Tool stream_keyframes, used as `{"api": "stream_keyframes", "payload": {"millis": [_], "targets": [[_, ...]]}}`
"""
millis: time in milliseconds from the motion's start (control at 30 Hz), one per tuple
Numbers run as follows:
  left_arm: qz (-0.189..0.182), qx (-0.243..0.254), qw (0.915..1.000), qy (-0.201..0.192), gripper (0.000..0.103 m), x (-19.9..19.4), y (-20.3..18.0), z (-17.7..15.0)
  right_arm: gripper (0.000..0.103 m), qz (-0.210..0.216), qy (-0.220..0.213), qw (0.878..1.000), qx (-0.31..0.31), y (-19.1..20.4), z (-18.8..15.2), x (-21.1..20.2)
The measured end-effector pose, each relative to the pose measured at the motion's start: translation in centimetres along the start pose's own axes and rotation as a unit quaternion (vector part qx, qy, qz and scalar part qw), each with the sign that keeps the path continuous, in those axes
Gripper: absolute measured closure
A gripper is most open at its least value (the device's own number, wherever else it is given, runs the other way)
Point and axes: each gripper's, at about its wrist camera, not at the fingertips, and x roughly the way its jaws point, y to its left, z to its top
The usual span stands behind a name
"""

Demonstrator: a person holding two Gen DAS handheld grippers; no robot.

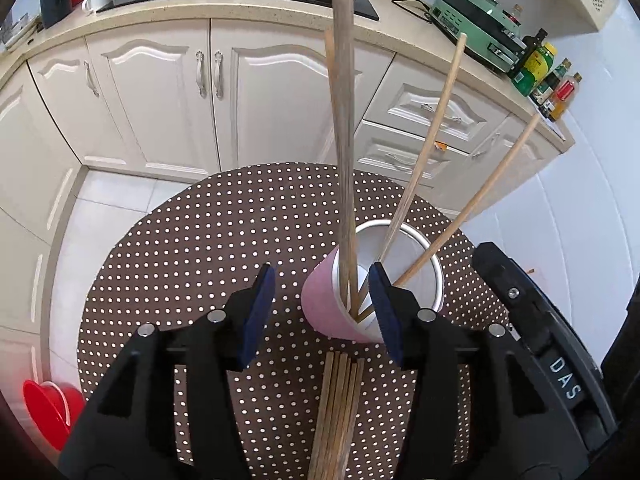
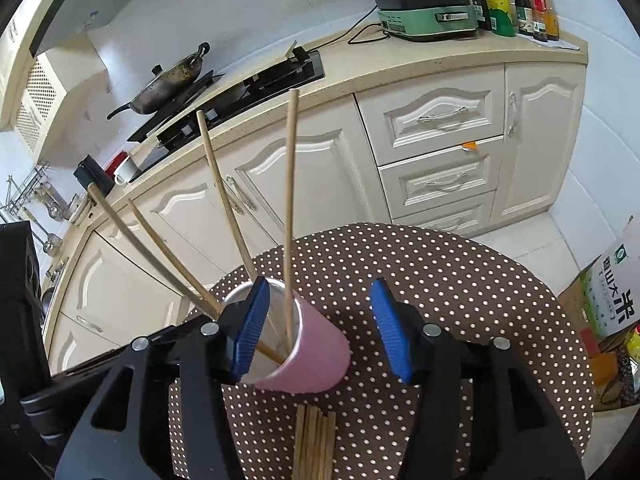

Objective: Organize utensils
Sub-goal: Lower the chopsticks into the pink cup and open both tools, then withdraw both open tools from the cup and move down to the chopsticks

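Note:
A pink paper cup (image 1: 332, 316) with a white inside stands on the round brown polka-dot table (image 1: 192, 248). Several wooden chopsticks (image 1: 344, 120) lean in it, spread apart. My left gripper (image 1: 322, 280) hovers just above the cup, open, its blue pads clear of the sticks. In the right wrist view the same cup (image 2: 316, 356) holds the chopsticks (image 2: 290, 200), and my right gripper (image 2: 319, 286) is open over its rim with nothing pressed between the pads. A bundle of several more chopsticks (image 1: 336, 412) lies flat on the table in front of the cup, and shows too in the right wrist view (image 2: 314, 440).
The right gripper's black body (image 1: 540, 340) sits close beside the cup. Cream kitchen cabinets (image 2: 440, 152) run behind the table, with a stove and wok (image 2: 168, 84), a green appliance (image 2: 428, 12) and bottles (image 2: 516, 0). A red basin (image 1: 48, 404) and a box with a rice bag (image 2: 608, 304) stand on the floor.

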Motion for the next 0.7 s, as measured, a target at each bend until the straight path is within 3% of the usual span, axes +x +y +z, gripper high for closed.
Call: {"api": "stream_keyframes", "payload": {"millis": [633,700], "targets": [[0.017,0.045,0.9987,-0.018,0.053,-3.7,-1.7,-3.5,0.041,-0.028,-0.005,1.000,0.007,-1.2,-2.3,-5.0],[0.017,0.047,0.9986,-0.019,0.052,-4.0,-1.9,-3.9,0.036,-0.031,-0.009,0.999,0.007,-1.2,-2.6,-5.8]]}}
